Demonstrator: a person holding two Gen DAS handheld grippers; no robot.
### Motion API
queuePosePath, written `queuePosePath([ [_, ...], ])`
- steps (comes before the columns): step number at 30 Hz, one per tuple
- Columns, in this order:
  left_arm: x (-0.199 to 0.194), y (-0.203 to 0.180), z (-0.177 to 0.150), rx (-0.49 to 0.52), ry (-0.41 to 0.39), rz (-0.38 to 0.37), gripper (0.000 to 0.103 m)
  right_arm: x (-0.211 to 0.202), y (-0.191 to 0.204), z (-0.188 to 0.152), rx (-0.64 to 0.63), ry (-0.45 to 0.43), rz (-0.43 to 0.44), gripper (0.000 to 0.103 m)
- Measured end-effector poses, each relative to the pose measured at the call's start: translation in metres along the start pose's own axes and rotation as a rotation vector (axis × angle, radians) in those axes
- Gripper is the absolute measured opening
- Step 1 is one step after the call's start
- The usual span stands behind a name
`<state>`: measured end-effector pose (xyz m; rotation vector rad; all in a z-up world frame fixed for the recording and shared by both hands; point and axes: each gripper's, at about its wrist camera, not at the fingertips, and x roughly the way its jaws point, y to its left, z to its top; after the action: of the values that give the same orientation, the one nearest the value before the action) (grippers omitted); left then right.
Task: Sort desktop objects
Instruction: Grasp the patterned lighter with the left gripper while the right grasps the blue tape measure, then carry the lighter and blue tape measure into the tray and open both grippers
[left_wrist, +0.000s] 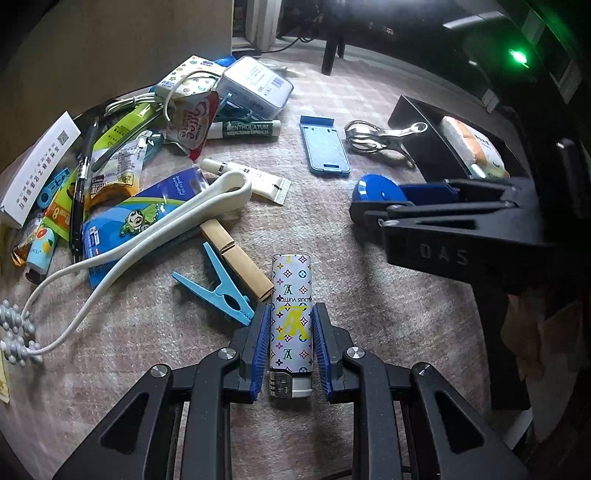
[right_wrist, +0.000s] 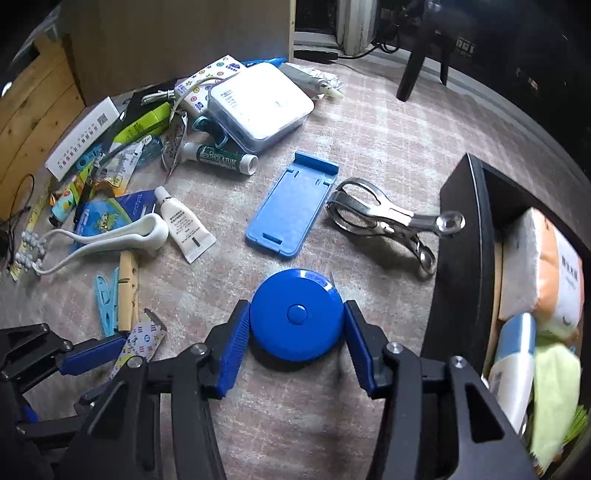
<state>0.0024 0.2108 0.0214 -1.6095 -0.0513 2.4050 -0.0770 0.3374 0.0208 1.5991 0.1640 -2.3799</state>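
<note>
A white lighter (left_wrist: 290, 295) with coloured monogram print is clamped upright between the blue pads of my left gripper (left_wrist: 290, 332), which is shut on it; its metal head points toward the camera. The right wrist view catches the same lighter (right_wrist: 142, 341) low on the left. A round blue tape measure (right_wrist: 295, 314) lies flat on the pinkish cloth. My right gripper (right_wrist: 295, 325) is shut on it, one pad against each side. In the left wrist view the tape measure (left_wrist: 376, 188) sits beside the black bin.
The black bin (right_wrist: 461, 258) at the right holds a tissue pack and cloths. Ahead lie a blue phone stand (right_wrist: 291, 206) and a metal clip (right_wrist: 376, 218). At the left are a blue peg (left_wrist: 221, 291), a wooden peg (left_wrist: 236, 258), a white massager (left_wrist: 147, 236), tubes and packets.
</note>
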Motion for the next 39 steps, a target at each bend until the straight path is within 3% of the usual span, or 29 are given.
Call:
queuePosePath([
  [11, 0.0, 0.003, 0.0, -0.056, -0.002, 0.002, 0.022, -0.023, -0.01, -0.016, 0.071, -0.06, 0.042, 0.049],
  [21, -0.024, -0.006, 0.014, -0.058, -0.053, 0.004, 0.022, -0.062, -0.022, -0.022, 0.123, -0.139, 0.062, 0.049],
  [31, -0.042, -0.064, 0.039, 0.036, -0.112, -0.042, 0.022, -0.108, -0.068, -0.037, 0.198, -0.21, 0.027, 0.049],
  [39, -0.042, -0.138, 0.052, 0.146, -0.13, -0.118, 0.022, -0.146, -0.131, -0.069, 0.311, -0.261, -0.051, 0.049],
])
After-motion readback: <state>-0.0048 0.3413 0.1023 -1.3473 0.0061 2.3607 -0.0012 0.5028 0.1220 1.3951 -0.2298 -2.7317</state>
